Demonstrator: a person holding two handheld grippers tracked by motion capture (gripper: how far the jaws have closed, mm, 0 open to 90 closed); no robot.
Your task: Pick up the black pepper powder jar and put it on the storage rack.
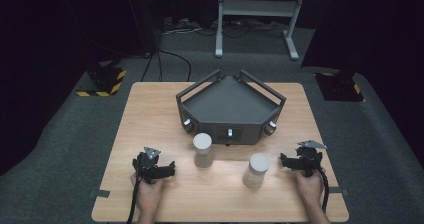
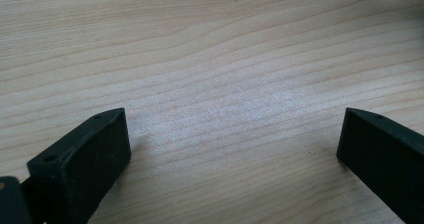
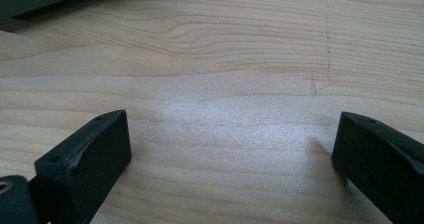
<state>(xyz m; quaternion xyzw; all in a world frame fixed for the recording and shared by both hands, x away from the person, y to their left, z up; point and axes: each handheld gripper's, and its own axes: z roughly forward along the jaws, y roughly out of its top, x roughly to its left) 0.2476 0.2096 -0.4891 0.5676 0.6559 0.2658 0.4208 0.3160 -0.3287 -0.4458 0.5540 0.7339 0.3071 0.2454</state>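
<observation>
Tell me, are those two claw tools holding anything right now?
No. The left gripper and right gripper are both open over bare table, apart from both jars.

The frame (image 1: 257, 9) at the back is cut off by the top edge. The tray's (image 1: 200, 115) knobs (image 1: 229, 132) are too small to make out. Both forearms (image 1: 315, 211) run off the bottom edge.

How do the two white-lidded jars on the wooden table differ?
The left white-lidded jar stands close in front of the dark grey tray, nearer the left gripper; the right white-lidded jar stands nearer the person, closer to the right gripper. Both are upright, capped and untouched.
</observation>
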